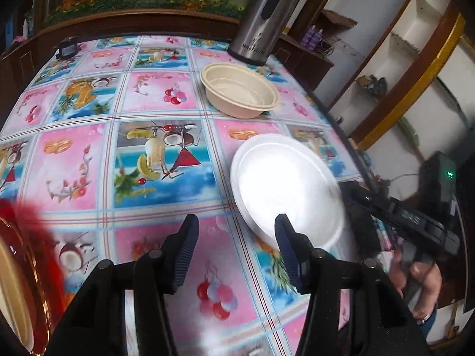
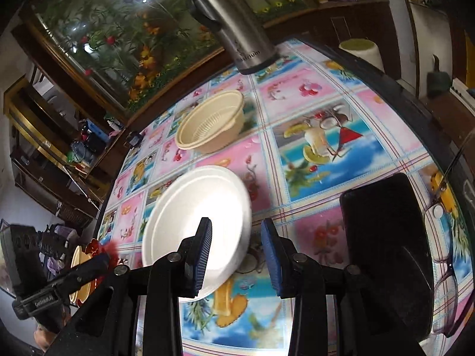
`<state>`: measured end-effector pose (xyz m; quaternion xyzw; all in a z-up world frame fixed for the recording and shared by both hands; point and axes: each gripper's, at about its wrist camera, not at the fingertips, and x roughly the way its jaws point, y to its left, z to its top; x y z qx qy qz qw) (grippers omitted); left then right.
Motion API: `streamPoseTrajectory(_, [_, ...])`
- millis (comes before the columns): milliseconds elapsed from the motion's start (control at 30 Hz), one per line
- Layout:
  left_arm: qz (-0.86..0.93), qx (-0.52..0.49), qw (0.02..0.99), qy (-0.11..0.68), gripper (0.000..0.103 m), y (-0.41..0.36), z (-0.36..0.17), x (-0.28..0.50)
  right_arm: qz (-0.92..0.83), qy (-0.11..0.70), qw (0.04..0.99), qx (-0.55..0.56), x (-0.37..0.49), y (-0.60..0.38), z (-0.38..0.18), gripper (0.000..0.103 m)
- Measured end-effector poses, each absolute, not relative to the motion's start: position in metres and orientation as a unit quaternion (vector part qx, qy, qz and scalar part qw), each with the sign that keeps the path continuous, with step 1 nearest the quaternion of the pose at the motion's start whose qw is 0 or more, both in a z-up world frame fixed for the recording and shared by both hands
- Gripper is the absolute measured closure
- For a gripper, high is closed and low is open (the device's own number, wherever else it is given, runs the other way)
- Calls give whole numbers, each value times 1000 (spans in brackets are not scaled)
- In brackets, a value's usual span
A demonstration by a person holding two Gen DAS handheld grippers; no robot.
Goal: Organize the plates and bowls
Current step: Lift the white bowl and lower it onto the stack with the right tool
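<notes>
From the left wrist camera, the left gripper [image 1: 236, 231] points down at a slant over the table [image 1: 166, 95], which is covered in a fruit-patterned cloth. Its jaws stand partly apart with only the cloth showing between them; nothing is held. The right-hand finger overlaps the near rim of the white plate [image 1: 285, 178], but whether it touches cannot be told. That plate lies flat on the cloth, plain white, round, with a raised rim and a bright glare in its well. Beyond the plate, toward the steel flask [image 1: 264, 20], sits a beige bowl [image 1: 240, 90], upright and ribbed inside. Left of the plate, at the frame's edge, a red plate with a gold rim [image 1: 26, 267] shows blurred. Right of the plate the right gripper's body [image 1: 409, 216] comes in, a hand [image 1: 421, 284] below it.

From the right wrist camera, the right gripper [image 2: 237, 234] also tilts down toward the table [image 2: 326, 109]. Its jaws are partly apart and empty; the white plate [image 2: 190, 207] lies mostly left of the gap, its near edge behind the left finger. The beige bowl [image 2: 210, 124] stands just beyond the plate, and the flask [image 2: 234, 26] beyond that. Right of the plate lies a dark flat object [image 2: 386, 243], with eyeglasses [image 2: 442, 284] further right. Left of the plate the left gripper [image 2: 98, 259] reaches by the red plate [image 2: 92, 246].
</notes>
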<state>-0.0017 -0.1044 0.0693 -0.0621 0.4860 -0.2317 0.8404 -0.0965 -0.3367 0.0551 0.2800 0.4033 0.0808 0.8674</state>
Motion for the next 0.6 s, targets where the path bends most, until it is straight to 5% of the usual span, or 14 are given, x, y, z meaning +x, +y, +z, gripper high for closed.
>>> streamPoseTrajectory(100, [-231, -59, 834, 497, 64, -118, 55, 14, 88, 409, 863, 282, -94, -334, 49, 67])
streamPoseTrajectory(133, [-229, -52, 833, 500, 78, -123, 50, 18, 94, 411, 862, 283, -92, -332, 47, 69])
streamPoseTrajectory(200, [-234, -44, 833, 500, 88, -129, 44, 18, 101, 418, 859, 279, -89, -325, 41, 88])
streamPoseTrajectory(600, [-185, 18, 875, 447, 88, -98, 56, -35, 151, 401, 861, 273, -115, -289, 50, 91])
